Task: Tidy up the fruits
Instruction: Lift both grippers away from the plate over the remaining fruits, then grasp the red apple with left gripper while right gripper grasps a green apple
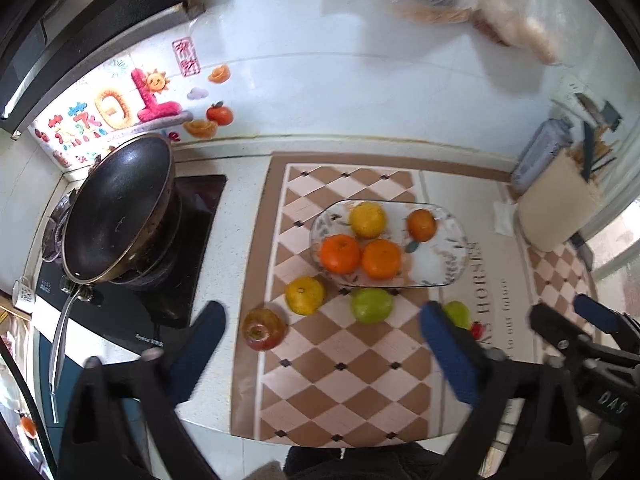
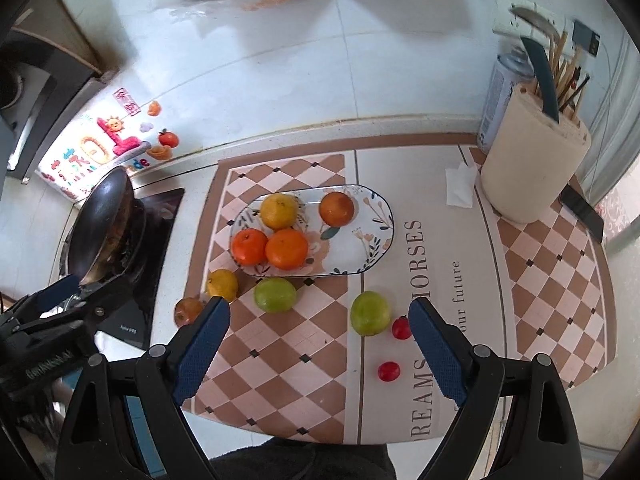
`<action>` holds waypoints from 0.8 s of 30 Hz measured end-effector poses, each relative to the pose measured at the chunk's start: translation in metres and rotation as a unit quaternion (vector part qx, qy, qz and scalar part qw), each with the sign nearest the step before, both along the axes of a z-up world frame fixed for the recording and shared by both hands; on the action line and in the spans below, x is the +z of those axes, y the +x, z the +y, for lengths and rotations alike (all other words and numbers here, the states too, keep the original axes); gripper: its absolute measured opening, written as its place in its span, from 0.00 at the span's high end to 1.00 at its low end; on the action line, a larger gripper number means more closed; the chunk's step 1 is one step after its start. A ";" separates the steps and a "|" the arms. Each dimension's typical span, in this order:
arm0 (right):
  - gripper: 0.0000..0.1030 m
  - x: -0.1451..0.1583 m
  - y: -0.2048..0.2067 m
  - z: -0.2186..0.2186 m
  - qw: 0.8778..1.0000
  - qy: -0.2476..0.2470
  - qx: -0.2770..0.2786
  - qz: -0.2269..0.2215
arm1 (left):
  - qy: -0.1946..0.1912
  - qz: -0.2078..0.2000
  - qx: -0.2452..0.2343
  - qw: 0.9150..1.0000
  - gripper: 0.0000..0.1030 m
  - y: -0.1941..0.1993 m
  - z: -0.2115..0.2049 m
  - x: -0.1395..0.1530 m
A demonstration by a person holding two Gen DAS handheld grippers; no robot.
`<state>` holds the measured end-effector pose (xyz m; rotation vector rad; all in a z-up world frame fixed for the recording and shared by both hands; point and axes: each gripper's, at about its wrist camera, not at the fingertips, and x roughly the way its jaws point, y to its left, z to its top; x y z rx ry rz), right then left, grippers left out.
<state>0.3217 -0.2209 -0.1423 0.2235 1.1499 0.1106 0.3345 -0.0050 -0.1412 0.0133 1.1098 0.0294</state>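
Note:
An oval floral plate (image 1: 452, 264) (image 2: 360, 240) on the checkered mat holds several citrus fruits. In front of it on the mat lie a yellow citrus (image 1: 305, 295) (image 2: 222, 285), a red apple (image 1: 265, 329) (image 2: 188, 310), two green fruits (image 1: 371, 305) (image 2: 370, 313) and two small red fruits (image 2: 401, 328). My left gripper (image 1: 322, 310) hovers open above the apple, yellow citrus and nearer green fruit, touching none. My right gripper (image 2: 318, 305) hovers open over the mat, with the other green fruit and the small red fruits near its right finger.
A black wok (image 1: 116, 216) sits on the stove at the left. A cream utensil holder (image 2: 532, 168), a spray can (image 2: 496, 108), a tissue (image 2: 460, 188) and a phone (image 2: 582, 210) stand at the right. The counter's front edge runs just below the grippers.

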 end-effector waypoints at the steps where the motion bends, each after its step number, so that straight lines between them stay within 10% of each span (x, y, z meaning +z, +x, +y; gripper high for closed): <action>1: 0.10 -0.007 0.004 -0.002 1.000 0.007 -0.002 0.005 | 0.006 0.004 0.007 1.000 0.01 0.004 0.005 -0.006; 17: 0.11 -0.200 0.083 0.069 0.985 0.071 0.038 0.153 | -0.027 0.205 0.113 0.972 0.02 0.048 0.105 -0.167; 24: 0.33 -0.242 0.103 0.108 0.977 0.066 0.062 0.192 | -0.055 0.264 0.125 0.955 0.02 0.048 0.108 -0.220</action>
